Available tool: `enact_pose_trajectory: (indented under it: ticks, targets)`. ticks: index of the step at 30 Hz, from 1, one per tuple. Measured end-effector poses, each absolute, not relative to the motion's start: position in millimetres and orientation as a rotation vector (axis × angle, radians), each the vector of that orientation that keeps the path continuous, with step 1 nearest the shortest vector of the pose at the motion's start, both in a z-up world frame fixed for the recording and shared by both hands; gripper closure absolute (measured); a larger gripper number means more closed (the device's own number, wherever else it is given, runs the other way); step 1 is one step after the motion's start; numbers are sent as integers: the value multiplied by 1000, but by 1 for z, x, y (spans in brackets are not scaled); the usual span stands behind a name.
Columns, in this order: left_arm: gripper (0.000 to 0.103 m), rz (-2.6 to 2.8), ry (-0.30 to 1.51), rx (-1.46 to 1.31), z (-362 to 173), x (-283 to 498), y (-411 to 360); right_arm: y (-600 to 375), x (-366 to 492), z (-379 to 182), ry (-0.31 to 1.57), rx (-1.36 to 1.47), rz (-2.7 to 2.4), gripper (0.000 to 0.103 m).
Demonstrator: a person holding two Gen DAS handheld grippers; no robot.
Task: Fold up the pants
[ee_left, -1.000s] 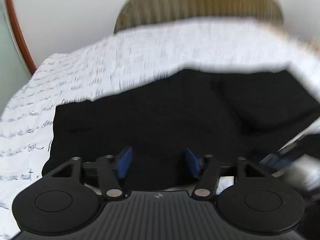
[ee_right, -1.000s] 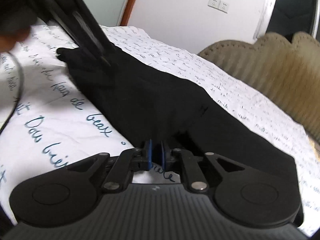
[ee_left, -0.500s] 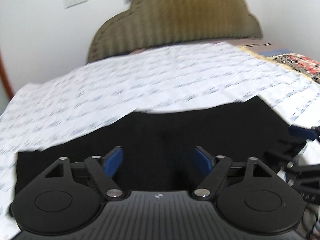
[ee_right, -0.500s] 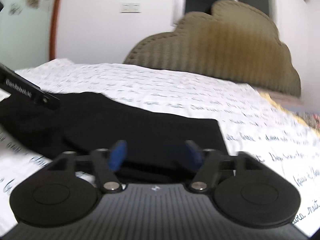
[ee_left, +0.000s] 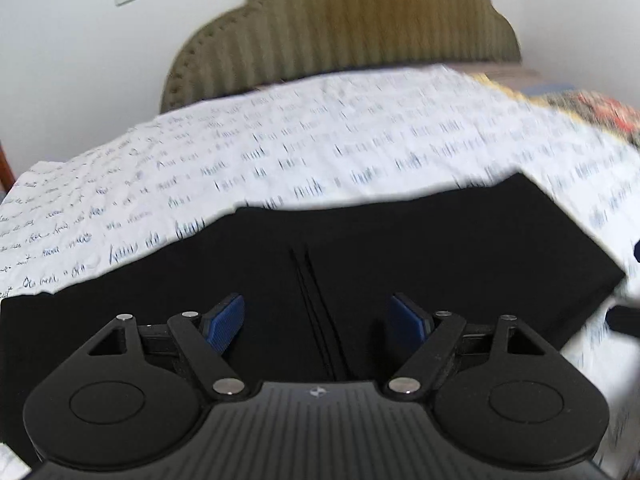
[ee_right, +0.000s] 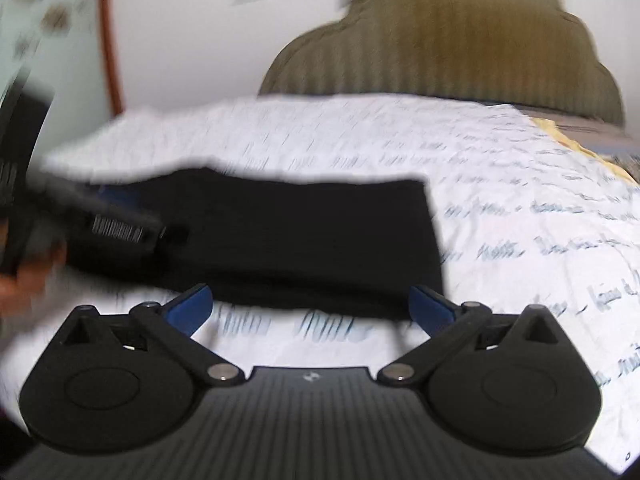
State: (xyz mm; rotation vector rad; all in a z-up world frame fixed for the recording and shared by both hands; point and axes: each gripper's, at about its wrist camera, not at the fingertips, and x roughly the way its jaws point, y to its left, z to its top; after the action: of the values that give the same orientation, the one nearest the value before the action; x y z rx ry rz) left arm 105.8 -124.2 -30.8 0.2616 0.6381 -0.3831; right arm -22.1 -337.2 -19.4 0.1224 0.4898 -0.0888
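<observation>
- Your right hand-held gripper (ee_right: 310,308) has just been opening: a second ago its blue pads were pinched together at the near edge of the cloth, and now its jaws stand wide apart with nothing between them but printed sheet.
- Your left hand-held gripper (ee_left: 318,318) has also spread over the last second; its jaws are well apart above the dark fabric, and no fold of cloth sits between the pads (ee_left: 226,322).
- The black pants (ee_left: 360,264) lie flat on the bed (ee_left: 280,152), as a long dark band running across the white script-printed sheet, with the padded headboard (ee_left: 348,24) behind.
- In the right wrist view the pants (ee_right: 304,232) end in a squared-off corner on the right, and their near edge lies just ahead of your open right pads.
- The left hand-held gripper (ee_right: 120,226) shows blurred at the left end of the band in that view, beside what seems to be your hand (ee_right: 30,276).
- A seam or crease (ee_left: 316,312) runs down the fabric between your left jaws.
- My reading: both releases mean one fold has been laid down and let go. The band still looks long, so another fold across its length probably remains.
- Blur hides the cloth's far left end.
</observation>
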Motion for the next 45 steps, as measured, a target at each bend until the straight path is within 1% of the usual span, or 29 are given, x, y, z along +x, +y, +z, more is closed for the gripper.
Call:
enact_pose_trajectory:
  ticks: [4,9,10,11,12,13,14,15,16,17,18,19,20,23,24,25,26,28,30,31,33,35,36,37,42,45]
  targets:
    - [23,-375,665,189,-24,133,-137,-372,11,-8,427,222,-169,0]
    - [23,-305,757,217,-46,159,-148,-445,71,-20,503,420,-76,0]
    - [23,-310,753,208,-48,158,-147,-455,79,-22,518,432,-80,6]
    - [23,-313,738,211,-49,156,-146,-463,88,-26,545,451,-83,18]
    - [23,-315,722,227,-50,153,-147,-474,97,-31,577,487,-68,24]
    - [23,-315,710,250,-51,153,-150,-487,104,-39,597,544,-39,35]
    - [23,-313,700,268,-52,152,-152,-497,106,-46,606,609,-5,42]
    - [22,-310,691,277,-52,152,-154,-505,110,-52,607,658,33,45]
    - [20,-307,688,281,-53,152,-156,-511,113,-56,601,682,71,52]
    - [20,-303,690,279,-54,154,-157,-513,117,-60,599,699,98,72]
    - [19,-307,695,274,-55,155,-158,-516,120,-61,601,709,96,85]
    - [19,-309,702,267,-55,157,-158,-516,122,-63,605,701,74,90]
    - [19,-312,706,258,-55,157,-158,-515,122,-64,604,690,62,91]
    - [19,-348,705,242,-54,157,-161,-504,116,-50,581,573,11,94]
    - [18,-352,689,258,-57,156,-163,-500,111,-43,563,530,-8,94]
    - [13,-338,675,281,-61,155,-166,-497,108,-38,550,493,-33,94]
    - [11,-320,657,293,-64,153,-168,-497,108,-38,558,486,-50,94]
    - [11,-311,638,305,-64,150,-169,-497,117,-53,620,495,-72,91]
    - [11,-320,638,315,-61,148,-167,-501,113,-56,608,532,-85,83]
    - [11,-321,642,315,-59,147,-165,-501,106,-51,585,537,-116,73]
    - [10,-326,647,311,-57,146,-162,-493,84,-31,515,459,-196,72]
    - [10,-322,650,300,-58,143,-160,-478,61,-14,475,397,-173,72]
    - [11,-320,651,295,-58,142,-159,-470,53,-11,471,396,-116,72]
    - [11,-318,651,292,-59,141,-159,-462,46,-9,483,397,-65,70]
    - [10,-317,658,271,-60,136,-155,-428,39,-38,615,311,-37,67]
    - [10,-317,658,245,-63,135,-150,-428,34,-50,589,304,-62,67]
